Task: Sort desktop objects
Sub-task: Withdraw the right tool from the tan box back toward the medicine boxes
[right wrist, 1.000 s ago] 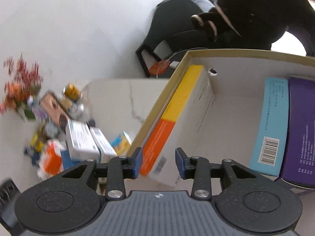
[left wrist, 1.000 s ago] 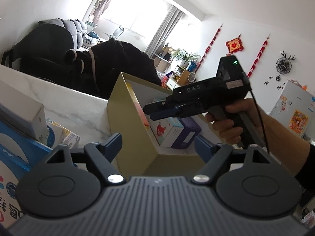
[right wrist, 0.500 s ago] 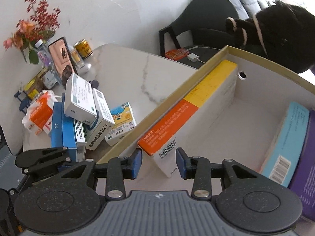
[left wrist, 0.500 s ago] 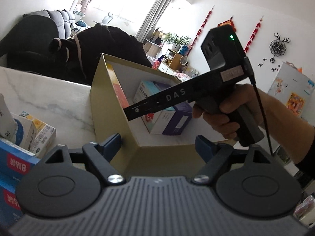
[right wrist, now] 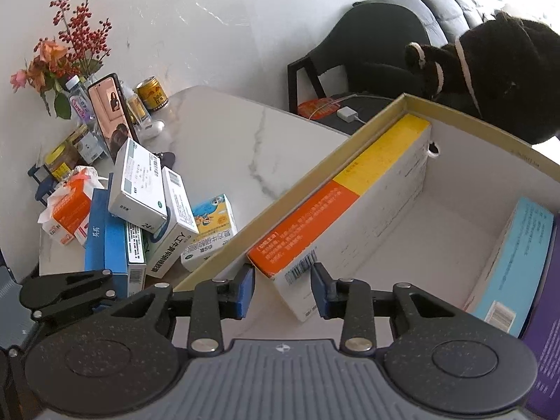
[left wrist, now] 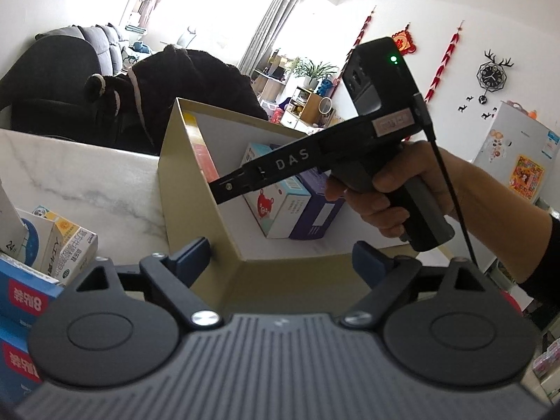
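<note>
A gold cardboard box (right wrist: 514,147) with a white inside stands on the marble table (right wrist: 224,140). Inside, an orange-and-yellow carton (right wrist: 350,182) leans along the left wall; a light-blue carton (right wrist: 514,255) and a purple one (right wrist: 549,315) stand at the right. My right gripper (right wrist: 282,290) is open, its pads apart on either side of the orange carton's near end. My left gripper (left wrist: 280,257) is open and empty at the box's near corner (left wrist: 241,259). The left wrist view shows the right gripper's body (left wrist: 315,161) reaching into the box.
A pile of medicine boxes (right wrist: 140,217) lies on the table left of the gold box, also in the left wrist view (left wrist: 35,266). Behind it stand a phone (right wrist: 108,112), cans, jars and a flower vase (right wrist: 70,45). A dark chair (right wrist: 385,52) is behind the table.
The right gripper has drawn back a little and its jaws have spread from the orange carton, which now rests against the box wall. The left gripper stayed at the box corner.
</note>
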